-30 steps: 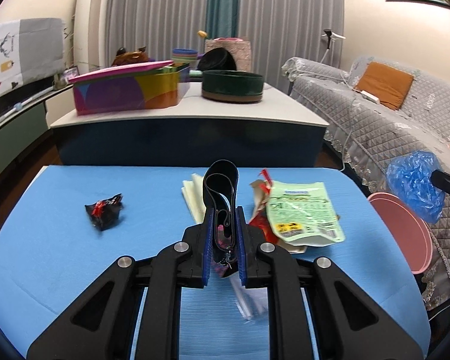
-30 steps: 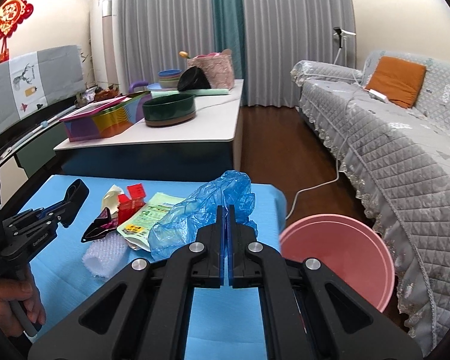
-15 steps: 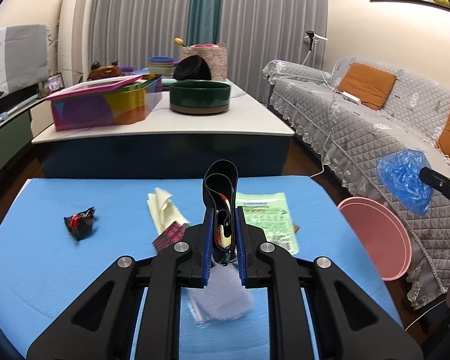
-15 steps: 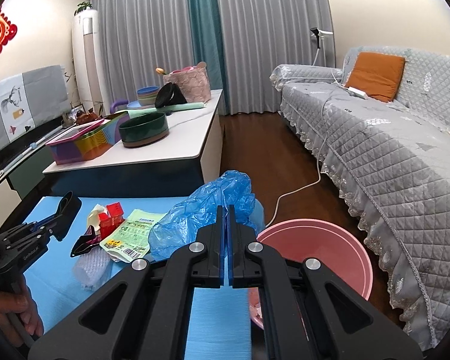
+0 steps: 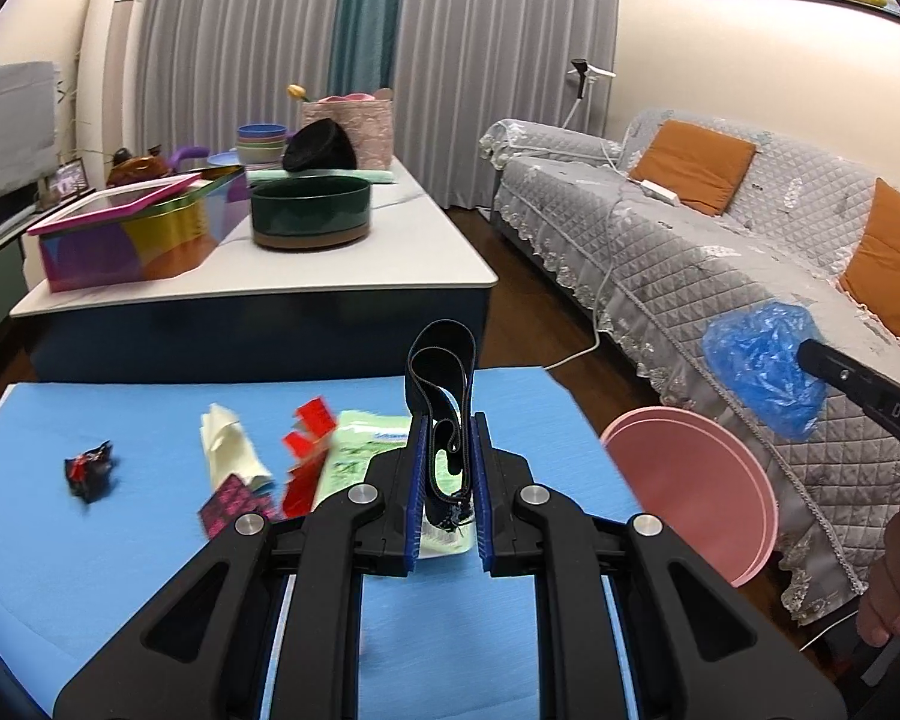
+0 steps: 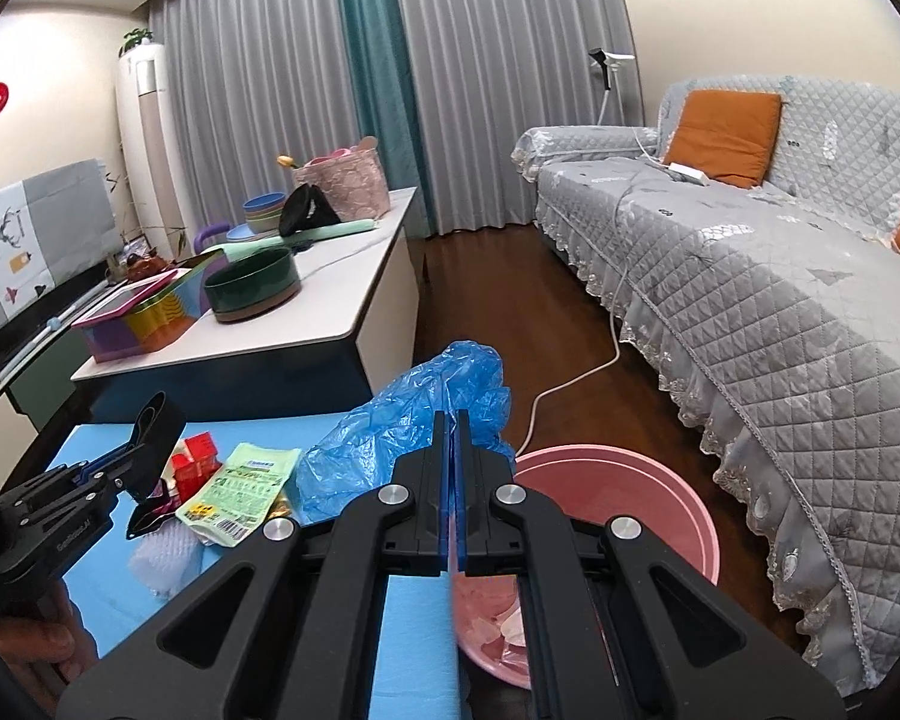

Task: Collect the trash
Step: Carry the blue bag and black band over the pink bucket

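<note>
My left gripper is shut on a black looped strap, held above the blue table. My right gripper is shut on a crumpled blue plastic bag, held over the near rim of the pink bin beside the table; the bag also shows in the left wrist view. On the table lie a green snack packet, red wrapper pieces, a cream paper scrap, a pink-black wrapper, a small black-red wrapper and bubble wrap.
A white-topped counter behind the table carries a colourful tin and a dark green bowl. A grey quilted sofa with orange cushions stands right. A white cable runs across the wooden floor. The bin holds some scraps.
Both grippers have swung right toward the pink bin, still holding the strap and the blue bag. The bin now sits closer under the right gripper.
</note>
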`<state>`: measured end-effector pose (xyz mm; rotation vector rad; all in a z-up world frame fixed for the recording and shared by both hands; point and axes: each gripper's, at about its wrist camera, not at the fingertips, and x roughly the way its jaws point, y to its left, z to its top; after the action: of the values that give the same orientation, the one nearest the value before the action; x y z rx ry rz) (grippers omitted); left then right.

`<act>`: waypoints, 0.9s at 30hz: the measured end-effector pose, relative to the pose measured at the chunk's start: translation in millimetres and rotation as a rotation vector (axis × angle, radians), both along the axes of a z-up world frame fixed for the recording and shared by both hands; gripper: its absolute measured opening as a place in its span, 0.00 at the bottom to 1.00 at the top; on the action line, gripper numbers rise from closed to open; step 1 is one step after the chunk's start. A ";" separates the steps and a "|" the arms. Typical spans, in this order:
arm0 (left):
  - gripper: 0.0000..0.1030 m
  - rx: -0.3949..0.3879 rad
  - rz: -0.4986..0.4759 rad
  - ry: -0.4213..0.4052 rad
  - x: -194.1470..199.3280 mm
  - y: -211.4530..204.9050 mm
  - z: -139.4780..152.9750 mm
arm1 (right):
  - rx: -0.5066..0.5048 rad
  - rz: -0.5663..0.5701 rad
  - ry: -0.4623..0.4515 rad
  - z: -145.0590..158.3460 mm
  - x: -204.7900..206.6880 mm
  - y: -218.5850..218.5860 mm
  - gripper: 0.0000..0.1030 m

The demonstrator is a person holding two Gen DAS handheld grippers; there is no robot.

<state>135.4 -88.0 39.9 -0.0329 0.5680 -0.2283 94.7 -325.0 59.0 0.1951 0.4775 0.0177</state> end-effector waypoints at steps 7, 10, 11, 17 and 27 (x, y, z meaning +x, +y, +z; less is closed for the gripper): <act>0.13 0.000 -0.036 -0.001 8.7 -23.1 2.0 | -0.003 -0.030 0.006 1.5 11.3 -18.9 0.01; 0.13 0.000 -0.050 0.001 12.5 -32.5 1.6 | 0.000 -0.055 0.006 2.8 15.6 -30.4 0.01; 0.13 0.002 -0.053 0.003 13.7 -35.4 1.8 | 0.004 -0.062 0.009 2.8 17.4 -35.1 0.01; 0.13 0.002 -0.078 0.000 18.3 -54.5 3.0 | 0.023 -0.095 0.019 0.3 22.1 -55.1 0.01; 0.13 0.000 -0.141 0.010 24.7 -89.9 -2.6 | 0.014 -0.126 0.050 -9.4 24.3 -71.3 0.01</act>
<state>160.1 -177.9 37.3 0.0063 0.5809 -0.3655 118.9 -396.4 49.6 0.2398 0.5139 -0.1071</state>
